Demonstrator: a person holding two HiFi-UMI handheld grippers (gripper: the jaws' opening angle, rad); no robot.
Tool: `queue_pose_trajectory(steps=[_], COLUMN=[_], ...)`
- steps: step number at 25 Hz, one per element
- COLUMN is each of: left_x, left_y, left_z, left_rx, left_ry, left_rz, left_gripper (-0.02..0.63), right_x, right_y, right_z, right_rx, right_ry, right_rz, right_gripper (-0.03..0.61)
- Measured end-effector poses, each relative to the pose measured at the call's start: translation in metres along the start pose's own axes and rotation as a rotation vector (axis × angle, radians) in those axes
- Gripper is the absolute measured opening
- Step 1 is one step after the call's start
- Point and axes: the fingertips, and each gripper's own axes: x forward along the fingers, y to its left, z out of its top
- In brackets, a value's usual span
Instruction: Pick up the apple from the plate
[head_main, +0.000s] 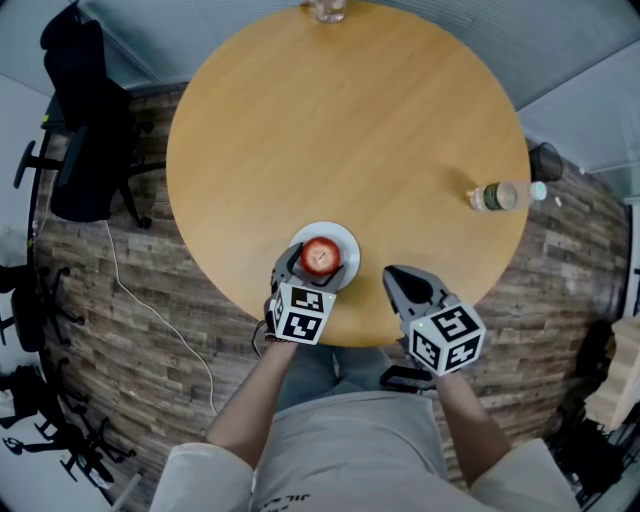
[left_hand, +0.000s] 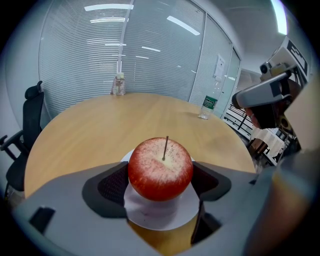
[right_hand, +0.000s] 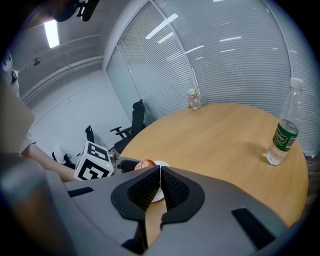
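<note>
A red apple (head_main: 320, 256) (left_hand: 160, 170) with a thin stem sits over a small white plate (head_main: 346, 240) (left_hand: 160, 220) near the front edge of the round wooden table (head_main: 330, 130). My left gripper (head_main: 320, 263) (left_hand: 160, 184) is shut on the apple, its dark pads (left_hand: 112, 187) pressed against both sides. My right gripper (head_main: 393, 273) (right_hand: 160, 170) hovers just right of the plate, shut with its pads together and nothing between them. In the right gripper view the apple (right_hand: 146, 163) shows beside the left gripper's marker cube (right_hand: 92, 162).
A clear water bottle (head_main: 500, 195) (right_hand: 282, 130) with a green label stands near the table's right edge. A small glass jar (head_main: 328, 10) (left_hand: 119, 85) sits at the far edge. A black office chair (head_main: 85, 130) stands on the floor to the left.
</note>
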Motion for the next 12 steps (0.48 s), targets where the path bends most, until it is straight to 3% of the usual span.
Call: queue_pose_trajectory(steps=[12], left_x=[-0.022], left_y=[-0.003], left_z=[0.019], left_rx=[-0.019], left_ry=[-0.047], left_rz=[0.015], left_gripper=[0.391], right_x=[-0.009], right_y=[0.004], right_z=[0.009], right_rx=[-0.01], right_ry=[-0.031], right_rz=[0.003], right_gripper=[0.031])
